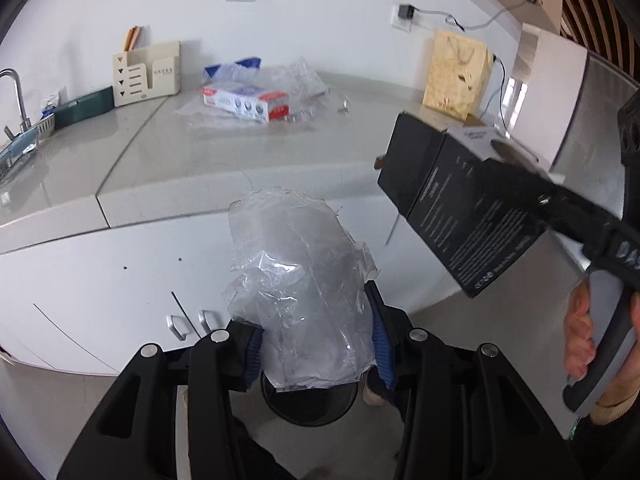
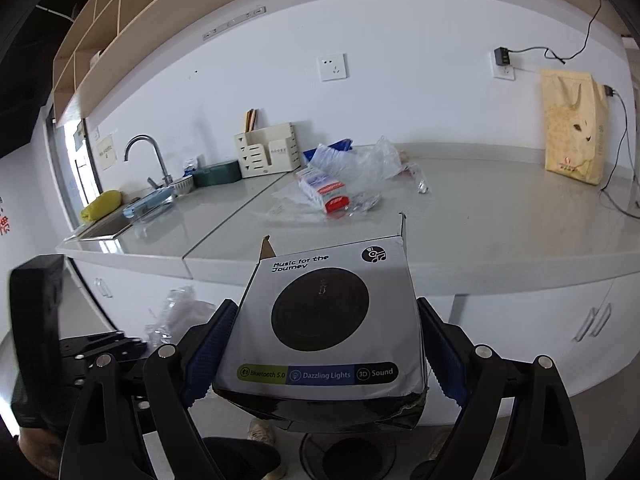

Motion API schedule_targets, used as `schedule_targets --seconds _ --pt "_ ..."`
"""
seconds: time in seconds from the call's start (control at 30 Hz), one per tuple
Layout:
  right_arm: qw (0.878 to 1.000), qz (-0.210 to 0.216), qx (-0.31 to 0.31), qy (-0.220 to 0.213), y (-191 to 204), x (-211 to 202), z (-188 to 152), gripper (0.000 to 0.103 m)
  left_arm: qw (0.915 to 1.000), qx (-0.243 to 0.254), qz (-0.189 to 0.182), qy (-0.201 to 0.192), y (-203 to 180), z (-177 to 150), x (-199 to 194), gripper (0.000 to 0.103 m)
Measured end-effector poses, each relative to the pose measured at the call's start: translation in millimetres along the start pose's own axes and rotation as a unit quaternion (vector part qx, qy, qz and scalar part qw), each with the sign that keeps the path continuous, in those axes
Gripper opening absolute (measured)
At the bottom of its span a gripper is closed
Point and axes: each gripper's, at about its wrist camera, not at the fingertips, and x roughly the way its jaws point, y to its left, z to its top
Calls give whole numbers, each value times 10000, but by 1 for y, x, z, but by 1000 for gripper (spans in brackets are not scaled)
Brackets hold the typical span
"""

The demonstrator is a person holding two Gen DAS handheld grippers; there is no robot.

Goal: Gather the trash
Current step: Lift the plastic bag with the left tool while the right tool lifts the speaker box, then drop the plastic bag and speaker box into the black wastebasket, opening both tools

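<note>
My left gripper [image 1: 316, 344] is shut on a crumpled clear plastic wrap [image 1: 296, 280], held in front of the white cabinets, above a round black bin [image 1: 308, 404] on the floor. My right gripper [image 2: 324, 348] is shut on an opened speaker box [image 2: 324, 320], white face with a black disc; it shows as a black box in the left wrist view [image 1: 460, 200]. The bin also shows below the box in the right wrist view [image 2: 348, 456]. More trash lies on the grey counter: a red-and-white carton [image 1: 244, 102] amid clear plastic bags [image 1: 296, 80], also in the right wrist view [image 2: 328, 192].
A sink with tap [image 2: 148, 160], a cream utensil holder [image 1: 146, 74] and a green box [image 1: 84, 106] stand at the counter's left. A yellow paper bag [image 1: 456, 76] leans on the wall at right, beside cables. Cabinet doors with handles [image 1: 188, 322] lie below the counter.
</note>
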Motion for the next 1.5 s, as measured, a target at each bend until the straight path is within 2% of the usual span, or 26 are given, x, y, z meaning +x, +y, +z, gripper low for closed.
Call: schedule_targets --seconds 0.23,0.47,0.53,0.67,0.83,1.0,1.17,1.2,1.23,1.27,1.3,1.33,1.5 --pt "9995 184 -1 254 -6 10 -41 89 9975 19 -162 681 10 -33 48 45" --pt "9951 438 16 892 -15 62 -88 89 9878 -149 -457 1481 22 -73 119 45" --pt "9928 513 14 1083 -19 81 -104 89 9823 -262 -724 1706 29 -88 147 45" --pt "9864 611 120 1523 -32 120 -135 89 9720 -358 -872 2152 40 -114 198 45" --pt "9765 544 234 2071 -49 165 -167 89 9527 -433 -1021 2829 48 -149 254 45" --pt "9659 617 449 2475 -66 207 -189 89 9401 -405 -1236 3150 50 -176 294 45" --pt "9563 621 458 2821 -78 239 -208 89 9305 -273 -1245 3434 41 -193 323 46" --pt "9546 586 462 2886 -79 244 -211 89 9292 -284 -1236 3471 41 -194 326 47" --pt "9529 528 492 2944 -80 247 -211 90 9279 -299 -1204 3515 42 -194 329 53" --pt "9515 479 543 2989 -82 249 -212 90 9273 -273 -1126 3560 42 -194 331 72" --pt "9508 465 600 3003 -84 250 -213 92 9279 -237 -1042 3572 40 -197 331 79" --pt "9506 492 650 2994 -86 250 -214 93 9300 -188 -945 3548 40 -197 330 96" --pt "9498 358 715 3026 -90 252 -215 99 9297 -155 -873 3576 42 -195 325 98"
